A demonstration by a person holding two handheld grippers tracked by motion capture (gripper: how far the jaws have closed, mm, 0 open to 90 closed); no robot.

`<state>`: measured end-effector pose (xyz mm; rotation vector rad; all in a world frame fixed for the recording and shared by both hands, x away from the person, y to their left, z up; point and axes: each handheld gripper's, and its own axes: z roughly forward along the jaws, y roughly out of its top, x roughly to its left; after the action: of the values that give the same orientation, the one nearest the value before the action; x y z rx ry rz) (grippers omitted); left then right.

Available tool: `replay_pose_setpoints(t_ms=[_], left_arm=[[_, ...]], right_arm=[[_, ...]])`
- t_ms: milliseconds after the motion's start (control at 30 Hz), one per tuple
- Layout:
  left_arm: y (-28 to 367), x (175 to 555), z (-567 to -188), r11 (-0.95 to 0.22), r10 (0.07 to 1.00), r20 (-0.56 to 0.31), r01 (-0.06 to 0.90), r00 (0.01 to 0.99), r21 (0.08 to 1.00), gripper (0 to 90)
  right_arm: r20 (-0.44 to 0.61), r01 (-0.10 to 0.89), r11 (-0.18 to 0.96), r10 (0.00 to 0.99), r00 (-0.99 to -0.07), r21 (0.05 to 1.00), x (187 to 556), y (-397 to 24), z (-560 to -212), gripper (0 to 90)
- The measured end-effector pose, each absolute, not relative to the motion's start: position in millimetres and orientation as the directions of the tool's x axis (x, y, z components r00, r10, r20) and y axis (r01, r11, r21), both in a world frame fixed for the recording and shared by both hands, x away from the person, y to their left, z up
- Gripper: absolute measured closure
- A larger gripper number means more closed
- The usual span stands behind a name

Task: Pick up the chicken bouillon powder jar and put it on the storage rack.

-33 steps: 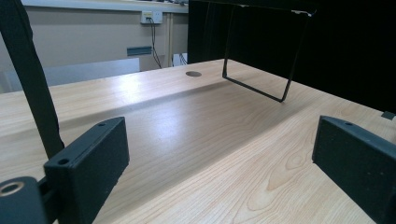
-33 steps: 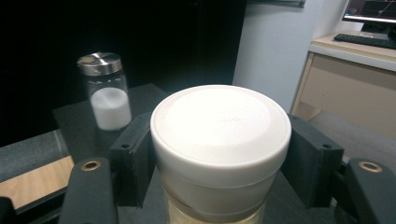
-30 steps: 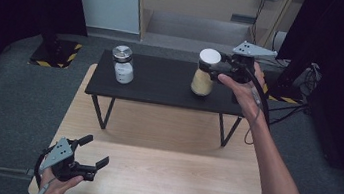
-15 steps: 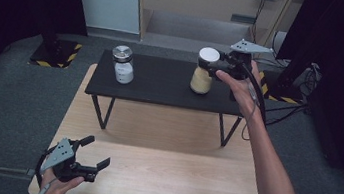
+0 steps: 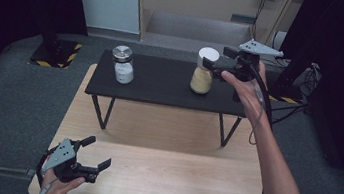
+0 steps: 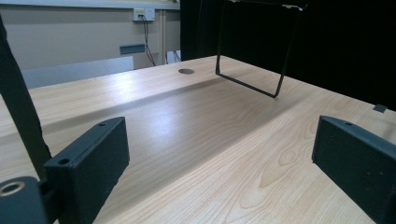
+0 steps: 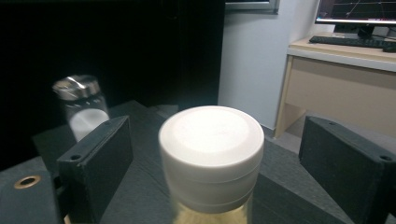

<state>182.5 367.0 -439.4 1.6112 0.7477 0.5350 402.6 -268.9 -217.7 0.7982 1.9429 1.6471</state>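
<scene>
A jar of yellowish powder with a white lid [image 5: 204, 71] stands on the right part of a low black table [image 5: 161, 83]. My right gripper [image 5: 219, 57] is level with that lid; its jaws have just been opening. In the right gripper view the white lid [image 7: 211, 149] sits between the two fingers [image 7: 95, 163] with a gap on each side, so the gripper is open. A second jar with a metal lid [image 5: 123, 64] stands on the left part of the black table. My left gripper [image 5: 98, 152] rests open and empty at the wooden table's [image 5: 168, 147] near left corner.
The black table's wire leg [image 6: 252, 56] stands on the wooden top, with a round hole [image 6: 186, 71] beside it. Cables [image 5: 290, 100] lie on the floor at the right. A desk with a monitor [image 7: 357, 14] stands beyond the jars.
My right gripper's jaws have spread away from the white lid, and the jar stays upright on the black table. My left gripper has kept still.
</scene>
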Motion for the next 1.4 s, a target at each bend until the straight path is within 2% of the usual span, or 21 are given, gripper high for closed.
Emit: replay_pose_setpoints(t_ms=[200, 500, 767, 1067, 1400], left_arm=[[368, 181, -439, -0.065, 0.721, -0.068, 0.164, 0.690, 0.984, 2.7], [367, 182, -439, -0.062, 0.711, -0.068, 0.158, 0.700, 0.985, 2.7], [366, 183, -439, -0.065, 0.704, -0.063, 0.153, 0.707, 0.986, 2.7], [365, 183, -438, -0.063, 0.699, -0.063, 0.149, 0.712, 0.987, 2.7], [365, 184, -439, -0.053, 0.694, -0.066, 0.143, 0.717, 0.988, 2.7]], right_arm=[[0.027, 0.116, 0.086, 0.680, -0.733, 0.990, 389, -279, -215, 8.3], [0.029, 0.093, 0.062, 0.658, -0.753, 0.994, 367, -294, -229, 7.1], [-0.018, 0.048, 0.086, 0.640, -0.768, 0.995, 347, -300, -235, 6.8], [-0.020, 0.035, 0.084, 0.581, -0.814, 0.996, 320, -302, -252, 6.8], [-0.016, 0.030, 0.071, 0.569, -0.822, 0.997, 297, -306, -278, 6.5]])
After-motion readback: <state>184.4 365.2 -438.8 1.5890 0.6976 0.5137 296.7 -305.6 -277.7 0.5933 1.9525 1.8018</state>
